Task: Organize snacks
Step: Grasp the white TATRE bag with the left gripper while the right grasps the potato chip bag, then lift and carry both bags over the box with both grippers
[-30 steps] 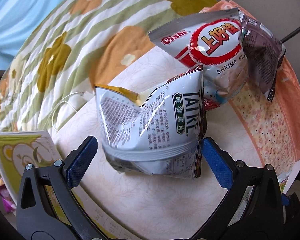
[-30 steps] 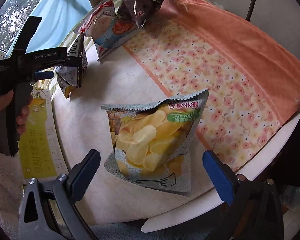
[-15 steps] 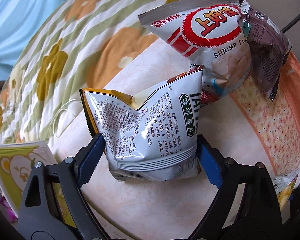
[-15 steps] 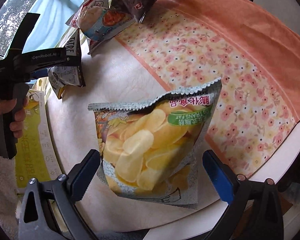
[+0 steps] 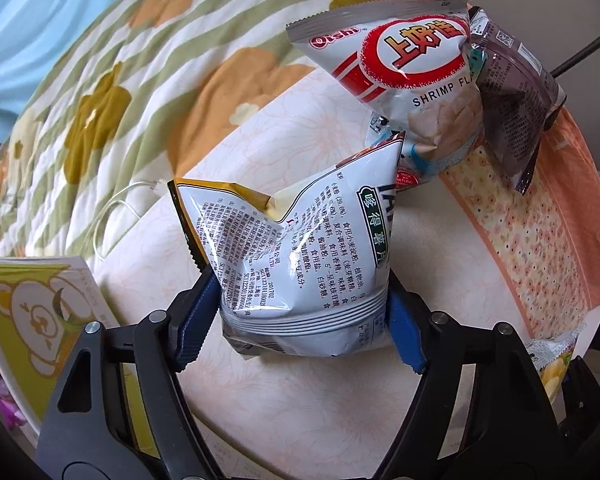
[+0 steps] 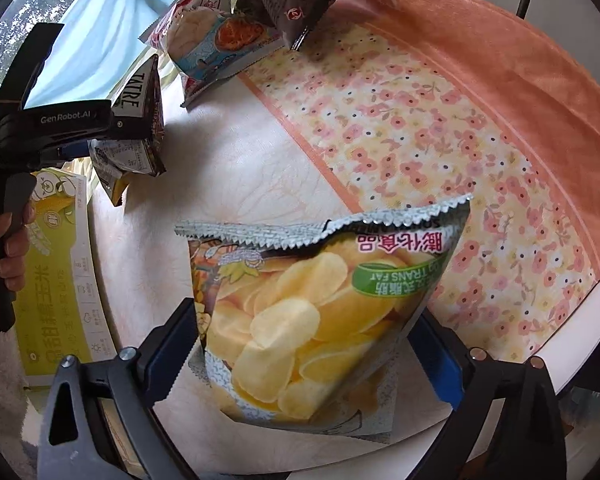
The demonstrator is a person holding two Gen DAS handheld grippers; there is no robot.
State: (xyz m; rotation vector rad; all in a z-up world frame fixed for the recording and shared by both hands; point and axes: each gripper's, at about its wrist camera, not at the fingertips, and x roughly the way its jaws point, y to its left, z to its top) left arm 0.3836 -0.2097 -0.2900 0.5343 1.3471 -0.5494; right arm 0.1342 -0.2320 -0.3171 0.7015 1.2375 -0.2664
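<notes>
Bear-print box (image 5: pixel 40 312) beside silver snack bag (image 5: pixel 300 264), left-wrist view only.

Shrimp bag (image 5: pixel 412 76) behind silver bag (image 5: pixel 296 252)

Round white table (image 6: pixel 236 168), faint floral pattern on top. Lying on it: orange flowered cloth (image 6: pixel 420 128), covering the right and far side and hanging over the edge; silver snack bag (image 5: pixel 300 256), standing at the left; potato chip bag (image 6: pixel 316 312), lying near the front edge; shrimp cracker bag (image 5: pixel 404 68) and dark brown bag (image 5: pixel 512 92), leaning together at the far end, partly on the cloth.
</notes>
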